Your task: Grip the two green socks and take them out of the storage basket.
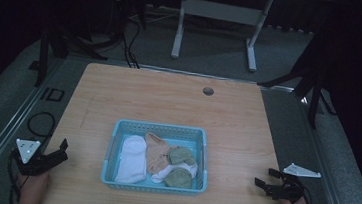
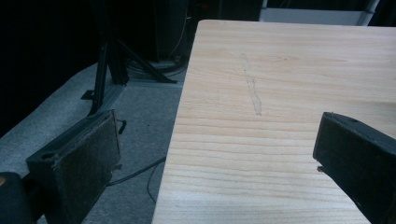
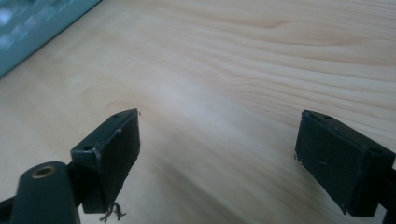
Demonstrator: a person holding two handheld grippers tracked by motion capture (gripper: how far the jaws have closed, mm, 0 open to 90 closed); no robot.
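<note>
A light blue plastic basket (image 1: 115,137) sits on the wooden table (image 1: 169,101), near its front middle. Inside lie a white sock (image 1: 132,158), a tan sock (image 1: 156,152) and two olive green socks (image 1: 181,156) over another white one. My left gripper (image 1: 62,150) rests at the table's front left edge, open, with nothing between its jaws (image 2: 217,154). My right gripper (image 1: 265,178) rests at the front right, open over bare wood (image 3: 217,140), pointing towards the basket (image 3: 32,28).
A round cable hole (image 1: 208,91) is in the table's far side. A white desk frame (image 1: 217,15) stands on the grey floor beyond. Black stands (image 1: 316,80) flank the table. Cables (image 1: 39,123) lie on the floor at left.
</note>
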